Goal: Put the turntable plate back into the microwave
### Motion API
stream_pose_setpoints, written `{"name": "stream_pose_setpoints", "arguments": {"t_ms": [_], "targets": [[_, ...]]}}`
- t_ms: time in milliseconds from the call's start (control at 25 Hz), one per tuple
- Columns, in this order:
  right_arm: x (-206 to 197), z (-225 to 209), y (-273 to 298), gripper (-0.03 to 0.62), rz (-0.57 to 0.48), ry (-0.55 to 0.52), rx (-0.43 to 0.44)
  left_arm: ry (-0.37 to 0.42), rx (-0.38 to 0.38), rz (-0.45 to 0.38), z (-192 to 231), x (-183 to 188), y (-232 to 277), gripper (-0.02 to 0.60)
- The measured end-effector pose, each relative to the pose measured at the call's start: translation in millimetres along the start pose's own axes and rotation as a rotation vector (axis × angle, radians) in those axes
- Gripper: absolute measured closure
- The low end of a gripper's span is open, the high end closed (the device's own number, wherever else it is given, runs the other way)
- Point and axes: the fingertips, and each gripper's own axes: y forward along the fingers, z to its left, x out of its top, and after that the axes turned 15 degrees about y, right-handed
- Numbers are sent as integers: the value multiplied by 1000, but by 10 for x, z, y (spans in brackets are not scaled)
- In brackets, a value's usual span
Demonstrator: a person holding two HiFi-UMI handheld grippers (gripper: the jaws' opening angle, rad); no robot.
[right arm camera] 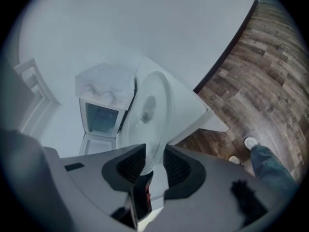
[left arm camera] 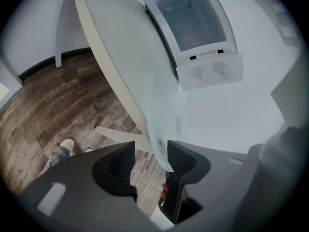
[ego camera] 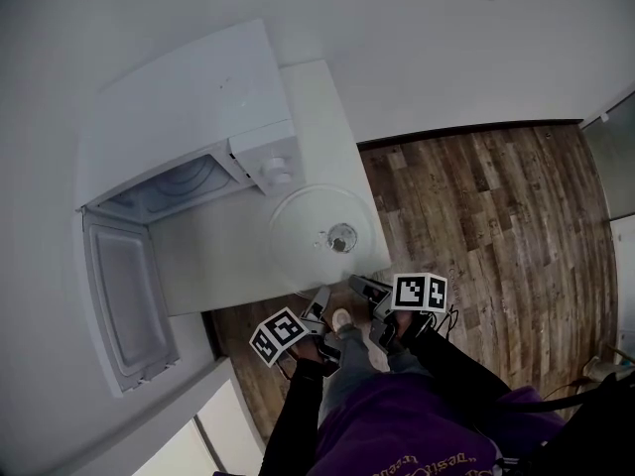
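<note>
Since turntable plate (ego camera: pixel 308 216) is clear glass, rim-to-pad touch unclear; left gripper (left arm camera: pixel 150 151), right gripper (right arm camera: pixel 154 153) spread, unclamped, straddling its lower edge; microwave (ego camera: pixel 189 107) open, upper left.

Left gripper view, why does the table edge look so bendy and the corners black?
Left gripper view: the wide lens bends the table edge and darkens the corners; the glass plate is see-through, so faint. Right gripper view: same bending. Head view: the floor boards bow.

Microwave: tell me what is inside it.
The microwave cavity shows only bare walls and floor; the turntable plate sits outside on the table. Its roof covers the back in the head view.
</note>
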Motion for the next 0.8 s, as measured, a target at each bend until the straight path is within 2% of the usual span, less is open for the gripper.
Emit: {"name": "stream_pose_setpoints", "arguments": {"t_ms": [80, 240, 480, 600, 800], "targets": [[3, -32, -5, 503, -11, 14, -4, -8, -10, 4, -2, -14, 15, 377], [4, -25, -22, 513, -20, 28, 17, -24, -55, -11, -46, -8, 25, 403], [-8, -23, -54, 528, -1, 79, 43, 2, -93, -20, -120, 8, 31, 431], [-44, -12, -99, 533, 11, 80, 47, -14, -145, -40, -184, 6, 17, 460], [-77, 72, -216, 536, 32, 20, 42, -18, -240, -108, -324, 80, 33, 491]]}}
